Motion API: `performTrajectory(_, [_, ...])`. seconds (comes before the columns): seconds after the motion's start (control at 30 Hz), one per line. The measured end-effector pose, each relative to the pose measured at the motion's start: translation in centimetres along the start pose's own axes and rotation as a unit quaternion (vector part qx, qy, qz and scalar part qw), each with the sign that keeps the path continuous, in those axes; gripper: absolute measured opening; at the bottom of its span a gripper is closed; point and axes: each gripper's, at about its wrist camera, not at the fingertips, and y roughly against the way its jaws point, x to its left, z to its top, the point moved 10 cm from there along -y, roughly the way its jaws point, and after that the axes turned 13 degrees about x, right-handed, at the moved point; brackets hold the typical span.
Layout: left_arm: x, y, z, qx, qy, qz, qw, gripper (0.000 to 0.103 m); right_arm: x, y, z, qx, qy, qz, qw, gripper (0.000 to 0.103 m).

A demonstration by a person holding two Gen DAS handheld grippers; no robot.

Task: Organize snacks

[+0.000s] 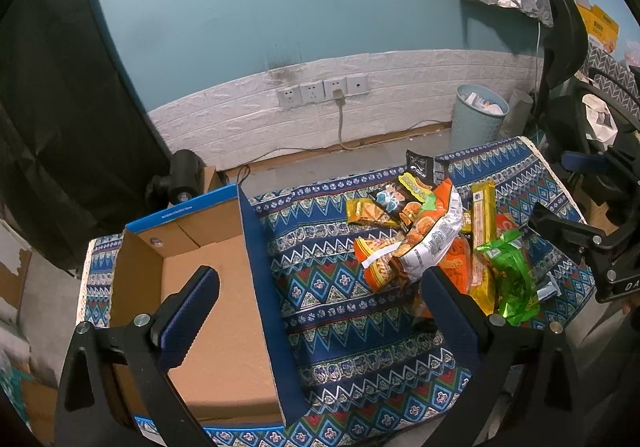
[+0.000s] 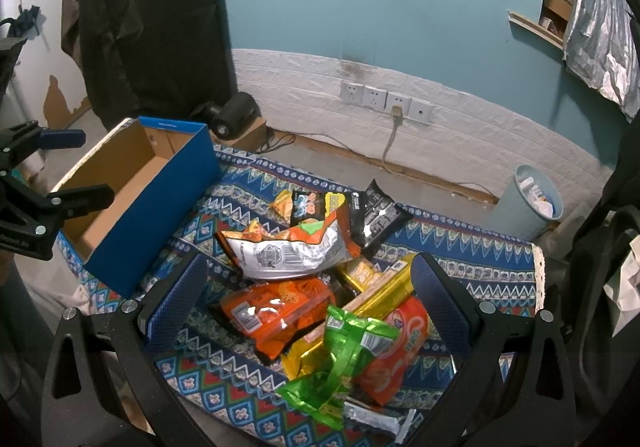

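Left gripper (image 1: 318,297) jaws wide apart, nothing held, hanging over right wall of open blue cardboard box (image 1: 208,311). Right gripper (image 2: 308,295) spread wide too, straddling crinkly snack packet pile (image 2: 320,287). Pile sits mid patterned blue tablecloth (image 2: 224,399), bare cloth strip between it and box.

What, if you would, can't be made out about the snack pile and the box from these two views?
- Lower snacks in the pile: overlapped by upper packets, both views.
- Box near end: covered by the left gripper, left view.
- Packet labels: too small.
- Silver packet: partly hidden near the bottom edge, right view.
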Motion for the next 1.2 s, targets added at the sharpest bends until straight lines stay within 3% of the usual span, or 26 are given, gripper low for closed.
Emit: performTrajectory(1.2, [-0.47,-0.40,-0.27,0.003,-0.005,0.000,1.0000,0.102,-0.20,0.12,-0.13,0.005,-0.004,0.004,1.000,0.100])
